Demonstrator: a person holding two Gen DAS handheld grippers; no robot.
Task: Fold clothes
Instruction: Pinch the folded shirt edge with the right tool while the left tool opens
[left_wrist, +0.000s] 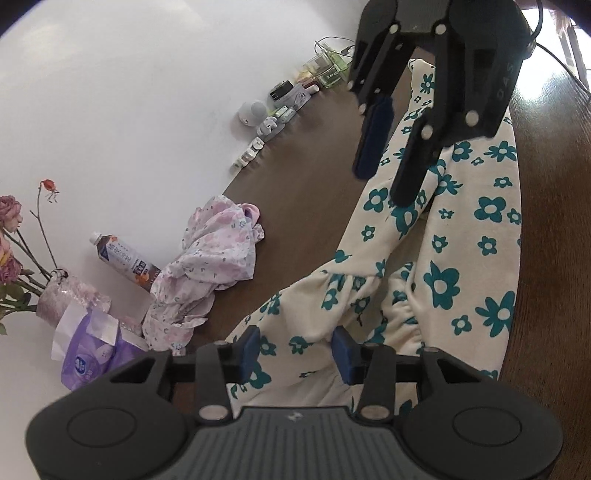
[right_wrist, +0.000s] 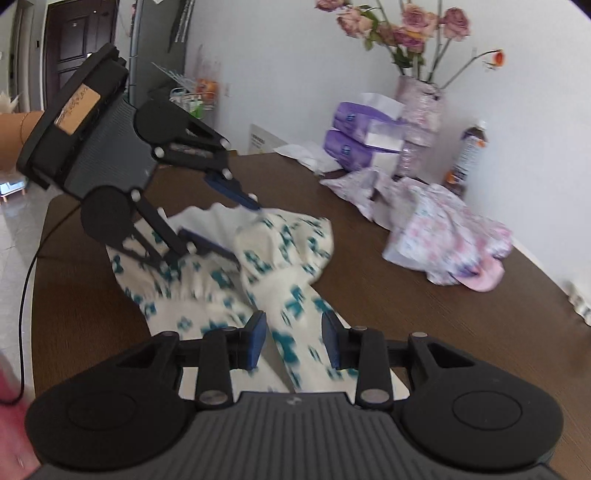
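The cream cotton trousers with teal flowers (left_wrist: 443, 258) lie stretched along the brown wooden table (left_wrist: 303, 192), legs side by side, gathered waistband bunched near us. Our left gripper (left_wrist: 297, 350) hangs spread over the waistband, its pads clamping nothing; our right gripper (right_wrist: 291, 334) is likewise released above a leg. To fold well, we judge each should pinch both layers at an edge and lift evenly. The crumpled pink floral garment (left_wrist: 207, 266) sits apart by the wall.
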